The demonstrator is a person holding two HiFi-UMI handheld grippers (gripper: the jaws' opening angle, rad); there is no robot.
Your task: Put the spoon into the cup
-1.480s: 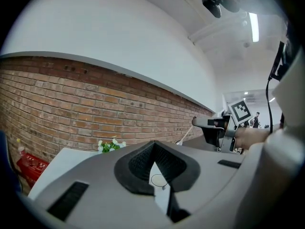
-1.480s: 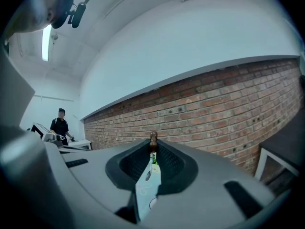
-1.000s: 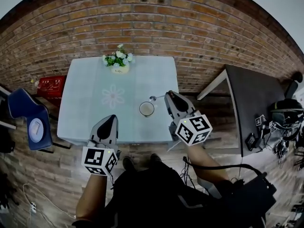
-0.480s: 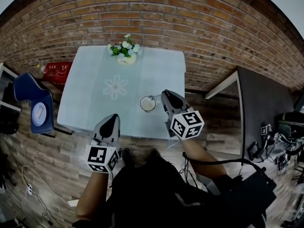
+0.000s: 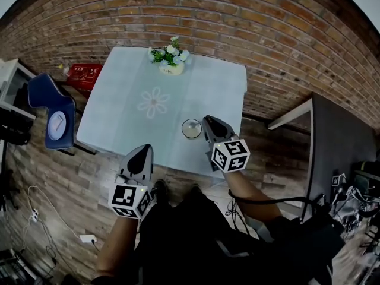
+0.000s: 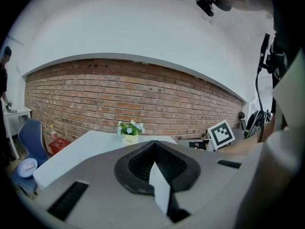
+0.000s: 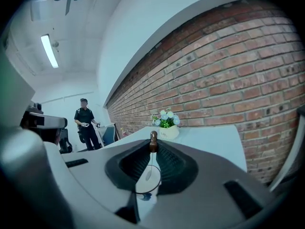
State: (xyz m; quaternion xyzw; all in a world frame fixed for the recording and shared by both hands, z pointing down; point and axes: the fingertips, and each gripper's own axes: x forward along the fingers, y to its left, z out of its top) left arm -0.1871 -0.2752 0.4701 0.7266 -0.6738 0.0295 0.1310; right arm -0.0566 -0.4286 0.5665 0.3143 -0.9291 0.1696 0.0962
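A clear glass cup [image 5: 191, 128] stands near the front right of the pale table [image 5: 119, 111]. My right gripper [image 5: 207, 121] is right beside the cup and is shut on the spoon. In the right gripper view the spoon [image 7: 148, 172] hangs bowl-down from the gripper [image 7: 153, 145]. Its brown handle end pokes up between the tips, and its bowl sits inside the ring of the cup's rim [image 7: 141, 192]. My left gripper [image 5: 143, 149] hovers at the table's front edge, left of the cup. In its own view that gripper [image 6: 153, 143] has its tips together with nothing between them.
A small pot of white flowers [image 5: 172, 55] stands at the table's far edge by the brick wall. A blue chair [image 5: 53, 114] and a red crate [image 5: 83, 73] are to the left, a dark table [image 5: 338, 141] to the right. A person [image 7: 86, 123] stands far off.
My right gripper has come down with the spoon, from above and right of the cup to right against it. The left gripper has sunk a little. The head view has shifted.
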